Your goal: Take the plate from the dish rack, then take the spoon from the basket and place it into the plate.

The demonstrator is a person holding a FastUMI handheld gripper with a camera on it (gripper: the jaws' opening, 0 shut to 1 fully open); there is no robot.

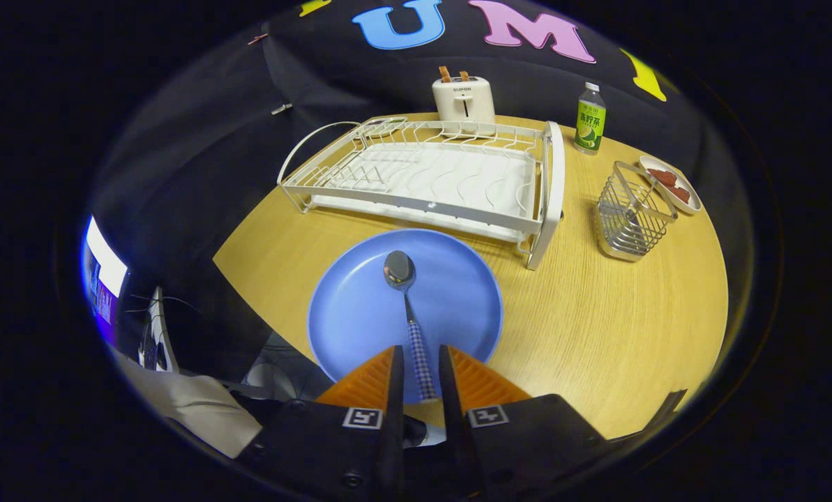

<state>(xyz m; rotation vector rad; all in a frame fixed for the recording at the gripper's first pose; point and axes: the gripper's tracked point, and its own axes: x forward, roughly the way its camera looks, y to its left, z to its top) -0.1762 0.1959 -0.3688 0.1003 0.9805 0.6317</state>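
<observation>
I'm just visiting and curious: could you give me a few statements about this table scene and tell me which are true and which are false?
1. The spoon lies with its bowl on the blue plate. True.
2. The plate sits in the dish rack. False: it rests on the table, in front of the rack.
3. The spoon's handle lies between the fingers of the tongs. True.
4. The wire basket holds several spoons. False: it looks empty.
5. A toaster stands behind the rack. True.

Recording booth: black cloth wall (199,160), kitchenware-set table (597,314).
</observation>
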